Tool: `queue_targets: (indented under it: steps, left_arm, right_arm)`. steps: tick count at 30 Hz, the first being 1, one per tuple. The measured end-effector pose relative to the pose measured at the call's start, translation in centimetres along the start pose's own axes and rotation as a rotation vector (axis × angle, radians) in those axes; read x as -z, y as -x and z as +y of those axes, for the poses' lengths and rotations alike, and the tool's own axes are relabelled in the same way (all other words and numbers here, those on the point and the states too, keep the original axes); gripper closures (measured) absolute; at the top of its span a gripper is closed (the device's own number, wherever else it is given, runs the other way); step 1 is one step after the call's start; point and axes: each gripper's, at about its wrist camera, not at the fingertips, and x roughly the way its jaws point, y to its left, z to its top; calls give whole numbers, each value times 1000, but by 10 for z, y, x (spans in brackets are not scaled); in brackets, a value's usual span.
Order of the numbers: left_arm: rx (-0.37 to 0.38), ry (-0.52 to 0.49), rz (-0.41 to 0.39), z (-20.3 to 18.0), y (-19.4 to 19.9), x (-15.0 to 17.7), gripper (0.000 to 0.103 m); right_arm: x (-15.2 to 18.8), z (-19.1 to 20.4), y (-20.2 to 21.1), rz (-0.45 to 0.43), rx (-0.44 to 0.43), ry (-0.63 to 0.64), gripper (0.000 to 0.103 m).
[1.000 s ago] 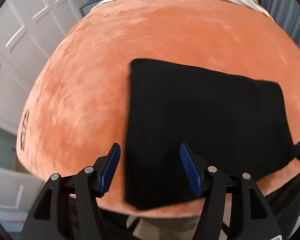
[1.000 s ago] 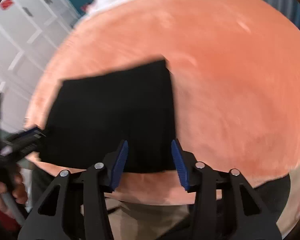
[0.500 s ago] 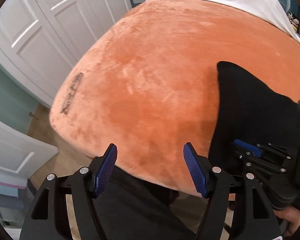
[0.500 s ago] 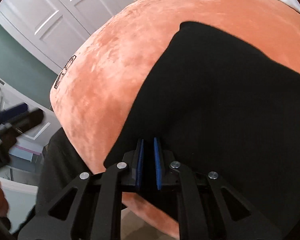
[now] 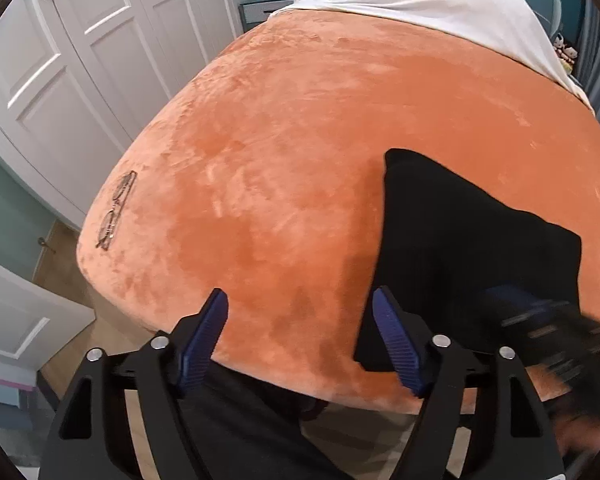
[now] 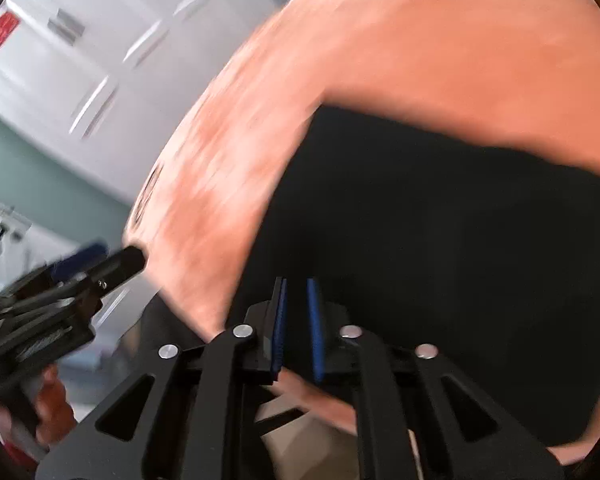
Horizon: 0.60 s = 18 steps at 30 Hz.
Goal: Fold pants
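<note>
While left gripper (image 5: 300, 344) gapes | glasses (image 5: 116, 210) sharp | right gripper (image 6: 298, 328) pinches pants (image 6: 460, 240)

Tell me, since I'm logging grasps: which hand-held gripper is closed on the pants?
The right hand-held gripper, pads nearly together on the black pants; the left hand-held gripper gapes wide.

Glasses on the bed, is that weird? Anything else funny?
A bit odd: the glasses lie on the orange blanket near its left corner, close to the edge, far from the folded black pants. They look unbroken. Nothing else stands out.
</note>
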Motion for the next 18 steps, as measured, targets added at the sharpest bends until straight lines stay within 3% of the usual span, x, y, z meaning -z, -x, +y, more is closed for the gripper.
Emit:
queue_targets:
  steps: [2,3,4,5,6,7,8,9,10,12,14,18]
  left_arm:
    - [16,-38,22,-18,-10,1,30]
    - [28,-59,29,-28,-16,2,30]
    - [32,-81,38,-37,-22,4,30]
    - [41,-104,50,-48,-29,4,30]
    - [54,-116,54,-54,-32,4,30]
    - [59,-128,69,-58,-36,4,30]
    - [56,-124,87,-59,-39,4,28]
    - [84,-98,99,-56,-42,3,23]
    - [113,-75,111,-52,-45,2,13]
    - [158,-9,154,-41,-59,2,13]
    - [187,36,198,-36,-73,5,13]
    - [264,106,292,-34,-104,18,11]
  right_arm:
    - [11,-57,26,-16,170,-71,91]
    - [20,-83,28,0,261,-94,103]
    - [30,-108,29,1,257,-108,103]
    - [38,-132,40,-20,140,-194,103]
    - [40,-139,51,-28,101,-266,103]
    - [41,-140,65,-39,106,-303,98]
    - [41,-136,83,-80,153,-285,71]
    - [42,-132,92,-110,205,-262,25]
    - [44,-129,101,-136,276,-238,13]
    - [51,-130,104,-132,341,-186,13]
    - [56,-144,98,-90,319,-212,13]
    - [70,-162,63,-52,171,-363,13]
